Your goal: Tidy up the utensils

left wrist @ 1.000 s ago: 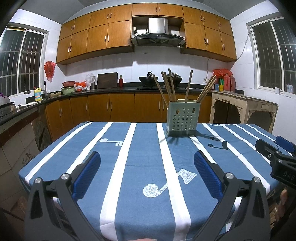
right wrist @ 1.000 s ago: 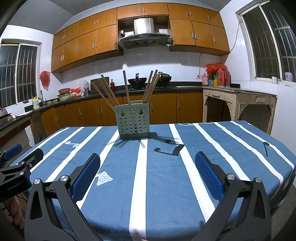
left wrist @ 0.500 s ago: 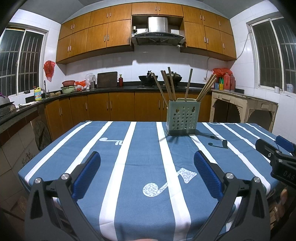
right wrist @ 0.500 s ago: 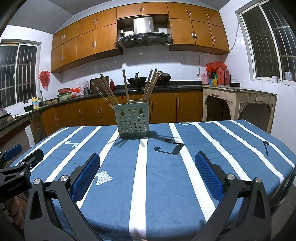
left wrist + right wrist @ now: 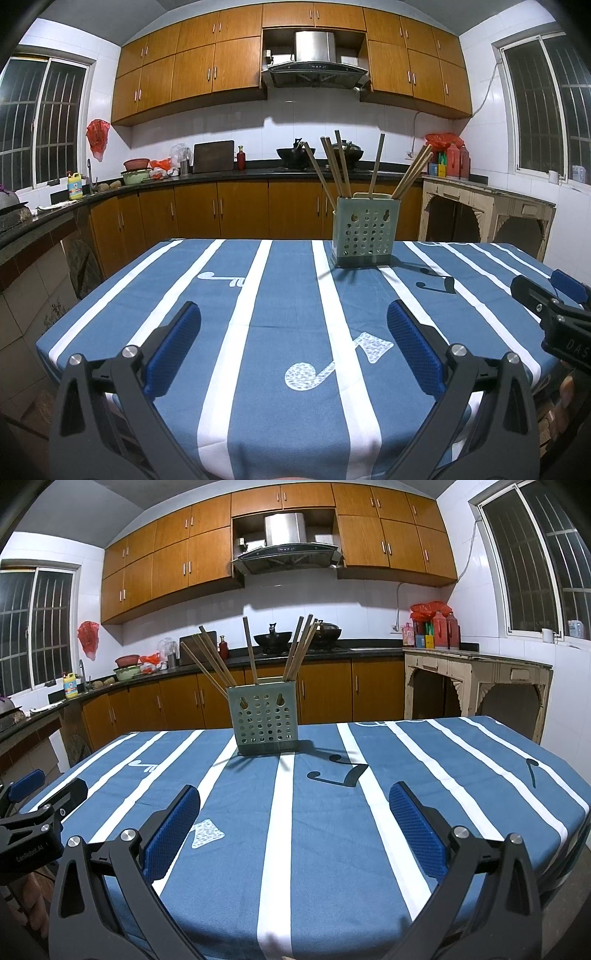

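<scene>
Both wrist views low at table near edge, facing kitchen counter; both share utensil holder

Bright indoor light, sharp focus, fisheye-curved edges

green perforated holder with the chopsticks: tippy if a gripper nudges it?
Probably somewhat. The holder looks like thin perforated plastic, so likely light. The chopsticks splay well above its rim, raising the load. On the tablecloth it may slide before tipping.
</scene>
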A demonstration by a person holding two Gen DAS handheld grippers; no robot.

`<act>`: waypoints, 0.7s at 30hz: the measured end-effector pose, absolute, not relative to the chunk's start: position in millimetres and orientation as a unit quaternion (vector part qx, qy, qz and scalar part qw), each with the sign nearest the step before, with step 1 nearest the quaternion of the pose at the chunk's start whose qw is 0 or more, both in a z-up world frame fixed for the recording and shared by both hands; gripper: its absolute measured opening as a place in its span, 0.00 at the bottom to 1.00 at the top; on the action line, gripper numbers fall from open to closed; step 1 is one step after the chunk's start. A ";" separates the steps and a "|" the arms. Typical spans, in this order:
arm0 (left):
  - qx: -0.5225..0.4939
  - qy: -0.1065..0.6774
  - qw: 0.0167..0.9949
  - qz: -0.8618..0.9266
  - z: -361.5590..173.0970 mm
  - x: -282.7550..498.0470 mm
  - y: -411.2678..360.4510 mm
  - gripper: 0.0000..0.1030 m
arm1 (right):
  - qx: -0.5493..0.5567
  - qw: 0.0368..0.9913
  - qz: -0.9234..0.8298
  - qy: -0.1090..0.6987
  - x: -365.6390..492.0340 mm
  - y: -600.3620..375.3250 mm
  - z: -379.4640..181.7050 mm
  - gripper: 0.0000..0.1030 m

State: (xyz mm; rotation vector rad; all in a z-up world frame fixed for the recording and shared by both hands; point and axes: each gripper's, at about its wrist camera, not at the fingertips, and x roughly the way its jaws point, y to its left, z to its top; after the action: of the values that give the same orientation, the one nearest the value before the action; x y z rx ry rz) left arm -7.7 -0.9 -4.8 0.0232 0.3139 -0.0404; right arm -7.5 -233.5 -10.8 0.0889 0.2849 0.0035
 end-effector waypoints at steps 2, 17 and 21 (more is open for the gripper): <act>0.012 0.156 0.987 -0.020 -3.5 -6.4 -0.9 0.96 | 0.044 0.989 0.002 0.142 -7.4 -233.5 -10.6 0.98; 0.010 0.158 0.987 -0.018 -8.9 -8.6 0.5 0.96 | 0.044 0.989 0.002 0.142 -8.1 -232.9 -9.7 0.98; 0.007 0.162 0.987 -0.017 -13.2 -11.6 3.1 0.96 | 0.045 0.989 0.001 0.143 -7.6 -233.0 -9.4 0.98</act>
State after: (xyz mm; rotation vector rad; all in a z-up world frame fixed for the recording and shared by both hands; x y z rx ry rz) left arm -11.6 3.1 -13.2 0.0145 0.3247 -0.0346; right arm -7.6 -233.0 -9.4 0.0905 0.2866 0.0029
